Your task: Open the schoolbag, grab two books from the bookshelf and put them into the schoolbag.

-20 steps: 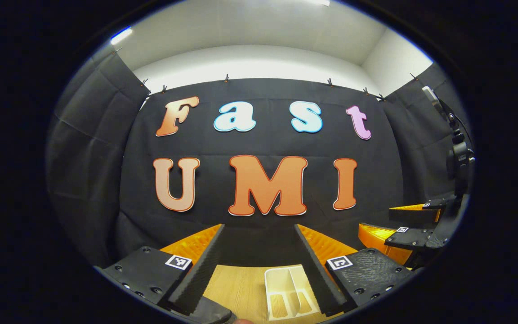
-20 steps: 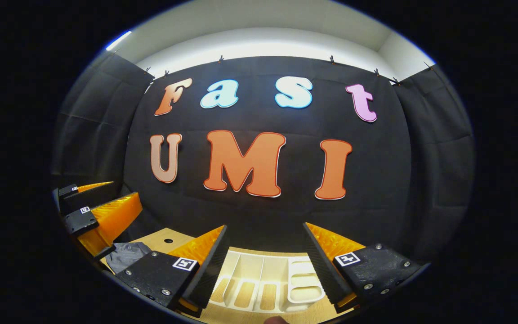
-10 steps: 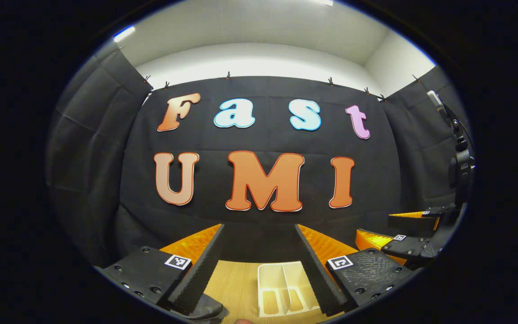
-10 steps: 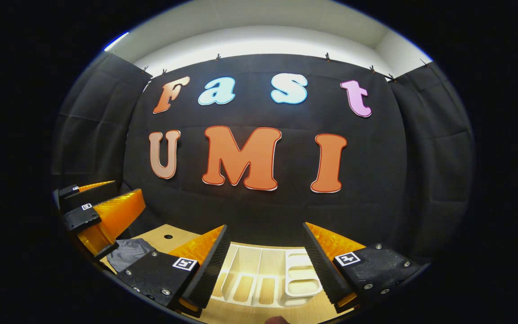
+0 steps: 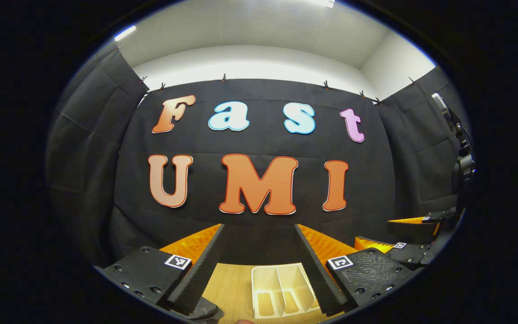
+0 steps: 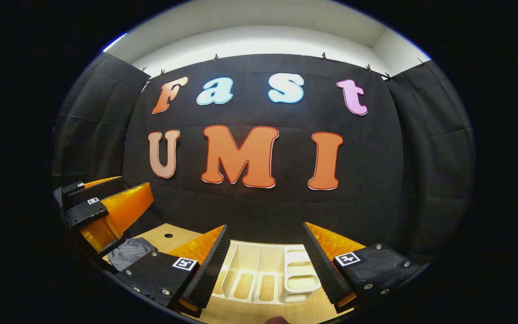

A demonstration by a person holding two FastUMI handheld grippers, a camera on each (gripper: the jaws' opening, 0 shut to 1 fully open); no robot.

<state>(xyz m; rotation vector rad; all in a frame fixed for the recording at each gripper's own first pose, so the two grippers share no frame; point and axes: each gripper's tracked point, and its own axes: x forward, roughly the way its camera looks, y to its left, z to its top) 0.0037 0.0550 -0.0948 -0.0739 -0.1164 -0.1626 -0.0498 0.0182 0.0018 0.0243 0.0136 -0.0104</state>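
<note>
At the bottom of the left gripper view, the left gripper (image 5: 259, 265) stands with its jaws wide apart and nothing between them, held above the wooden table (image 5: 232, 283). Between its fingers lies a pale plastic rack (image 5: 281, 292), the bookshelf by my reading; no books show in the slots visible here. At the right edge the right gripper (image 5: 409, 238) is seen from the side, also spread and empty. Against a second ago, the rack has slid leftward between the fingers and the right gripper sits lower in the picture, so this hand looks to have turned a little rather than gone anywhere.

In the right gripper view, the right gripper (image 6: 265, 265) is likewise well open and holds nothing. The rack (image 6: 263, 279) lies just beyond its fingers, its dividers upright, and more of it shows than a second ago, so the camera seems to have tipped slightly down toward the table (image 6: 164, 236). At the left the left gripper (image 6: 101, 211) hangs above a bit of grey cloth (image 6: 128, 252); this may be the schoolbag, but too little shows to tell.

I judge the task barely begun: both hands hover, the bag not yet opened.
</note>
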